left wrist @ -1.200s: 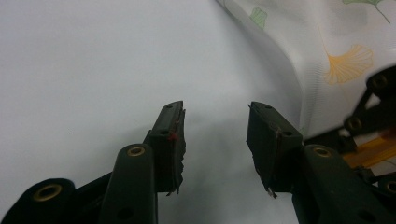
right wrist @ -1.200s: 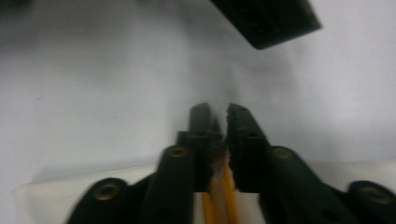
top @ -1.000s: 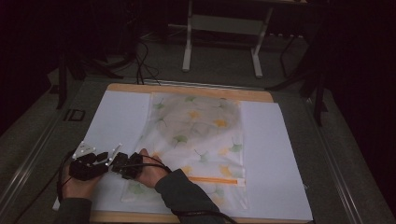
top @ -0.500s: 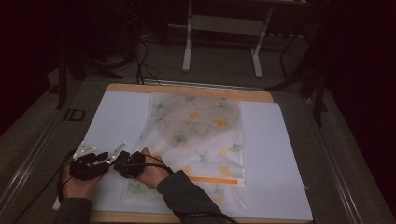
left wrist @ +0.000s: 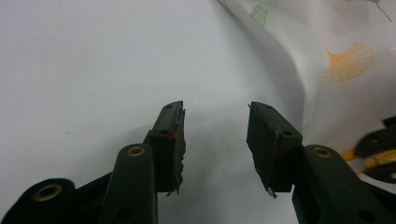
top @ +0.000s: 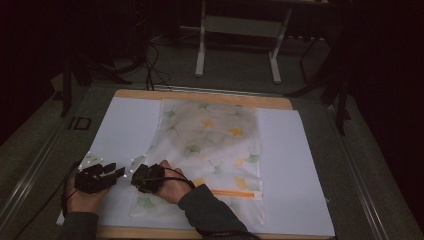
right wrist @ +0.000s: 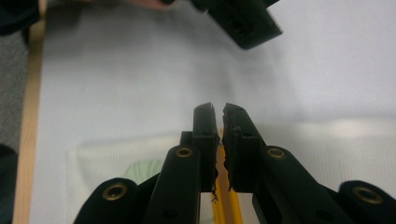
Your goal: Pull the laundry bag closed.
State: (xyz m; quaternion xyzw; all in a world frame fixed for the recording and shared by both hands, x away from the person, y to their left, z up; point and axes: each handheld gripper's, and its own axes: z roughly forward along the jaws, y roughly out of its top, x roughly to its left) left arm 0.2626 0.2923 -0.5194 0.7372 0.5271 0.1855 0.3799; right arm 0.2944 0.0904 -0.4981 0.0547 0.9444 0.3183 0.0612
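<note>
The high view is dim and grainy: the room beyond the table (top: pixel 210 96) sinks into near-black, and only the white sheet (top: pixel 300 170) catches light. Both gripper views are brighter, evenly lit and washed pale. There the near black gripper parts are soft and out of focus, with faint shadows under them on the sheet.

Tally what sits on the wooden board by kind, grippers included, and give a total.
Grippers: 2, left gripper and right gripper
White sheet: 1
Leaf-print cloth: 1
Total: 4
</note>
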